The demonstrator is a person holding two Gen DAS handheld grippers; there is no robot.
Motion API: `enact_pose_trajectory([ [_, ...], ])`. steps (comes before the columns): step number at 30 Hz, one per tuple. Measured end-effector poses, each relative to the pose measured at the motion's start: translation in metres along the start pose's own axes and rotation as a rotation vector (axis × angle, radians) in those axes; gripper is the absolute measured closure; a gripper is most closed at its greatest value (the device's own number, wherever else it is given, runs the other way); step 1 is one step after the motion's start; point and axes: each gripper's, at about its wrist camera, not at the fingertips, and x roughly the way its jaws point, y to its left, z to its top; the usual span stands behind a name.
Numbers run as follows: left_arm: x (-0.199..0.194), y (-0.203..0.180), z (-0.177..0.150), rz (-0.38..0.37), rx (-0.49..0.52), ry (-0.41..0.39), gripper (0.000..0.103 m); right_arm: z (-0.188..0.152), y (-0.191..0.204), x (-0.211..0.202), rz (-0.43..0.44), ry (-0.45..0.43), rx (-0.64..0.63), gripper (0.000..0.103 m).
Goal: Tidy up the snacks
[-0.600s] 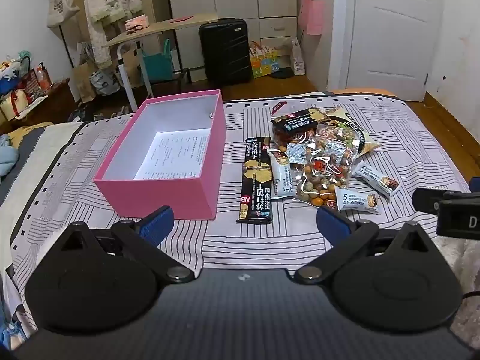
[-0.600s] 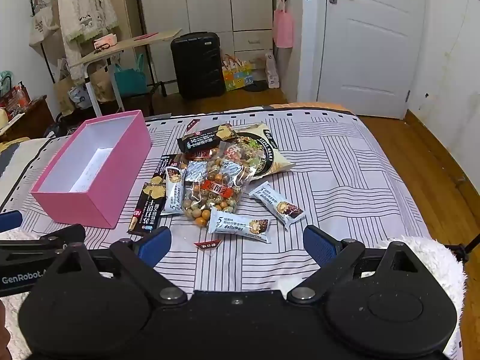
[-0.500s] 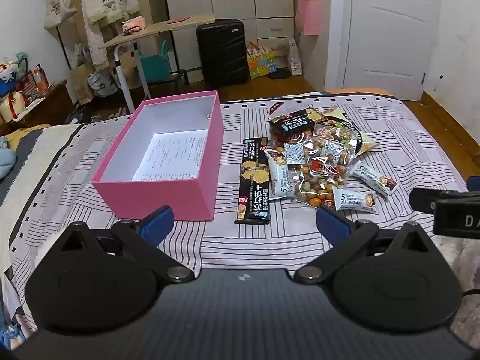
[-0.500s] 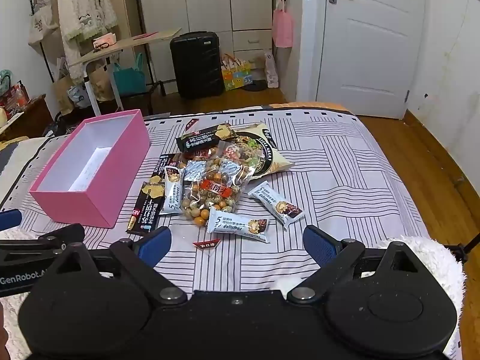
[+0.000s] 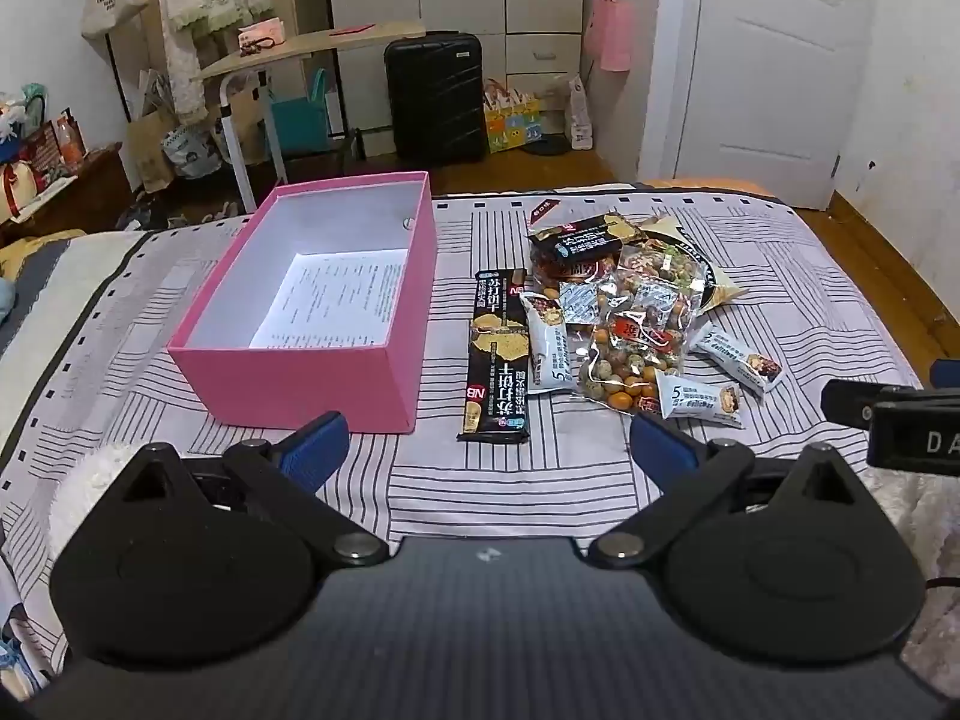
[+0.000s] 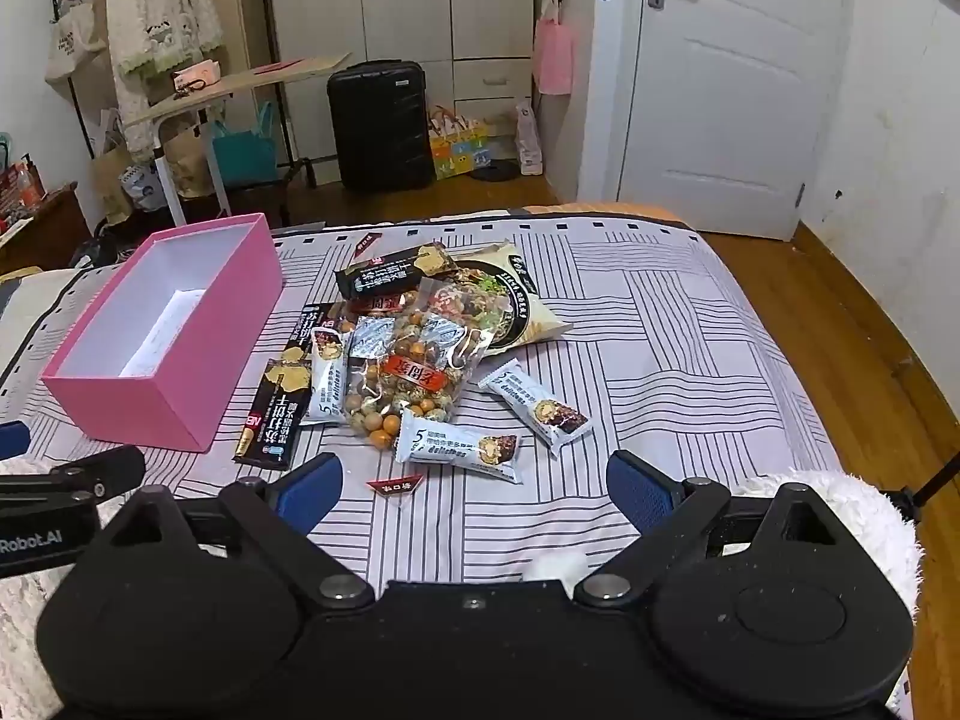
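An open pink box (image 5: 312, 378) (image 6: 156, 402) with a printed sheet inside sits on the striped bedspread, left of a pile of snacks. The pile holds a long black cracker pack (image 5: 498, 360) (image 6: 282, 402), a clear bag of mixed nuts (image 5: 636, 342) (image 6: 414, 372), white snack bars (image 5: 699, 399) (image 6: 459, 444), another bar (image 6: 534, 405) and a black pack (image 6: 393, 276) on a larger bag. My left gripper (image 5: 483, 447) is open and empty, near the box's front corner. My right gripper (image 6: 474, 486) is open and empty, just short of the nearest bar.
A small red sachet (image 6: 396, 485) lies between my right fingers. A white fluffy blanket (image 6: 840, 516) lies at the bed's near right. Beyond the bed stand a black suitcase (image 5: 435, 99), a folding table (image 5: 306, 51) and a white door (image 6: 720, 90).
Both grippers have shifted slightly; the box and snacks sit a little lower and nearer in both views. Nothing was picked up or moved.
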Motion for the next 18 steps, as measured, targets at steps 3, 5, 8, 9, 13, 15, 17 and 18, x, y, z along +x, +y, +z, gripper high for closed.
enact_pose_trajectory([
  [3,-0.001,0.002,0.000,-0.012,-0.013,0.004,0.002,-0.002,0.002,-0.003,0.004,-0.008,-0.012,0.006],
  [5,-0.001,0.004,-0.001,-0.017,-0.018,0.003,0.002,-0.002,0.004,-0.004,0.008,-0.012,-0.022,0.006],
  [8,0.000,0.003,-0.001,-0.020,-0.014,0.006,0.002,-0.004,0.007,-0.004,0.009,-0.014,-0.033,0.006],
  [9,0.000,0.002,-0.002,-0.021,-0.013,0.008,0.002,-0.004,0.008,-0.005,0.011,-0.015,-0.036,0.006],
  [13,0.000,0.001,-0.002,-0.027,-0.008,0.013,0.002,-0.004,0.010,-0.006,0.012,-0.019,-0.045,0.006],
  [15,0.001,0.001,-0.003,-0.030,-0.007,0.015,0.002,-0.004,0.011,-0.006,0.008,-0.021,-0.050,0.006],
  [17,0.001,0.001,-0.003,-0.030,-0.009,0.018,0.002,-0.004,0.012,-0.007,0.002,-0.026,-0.054,0.006],
  [18,0.000,0.002,-0.003,-0.033,-0.012,0.017,0.002,-0.005,0.012,-0.007,0.003,-0.027,-0.055,0.006],
])
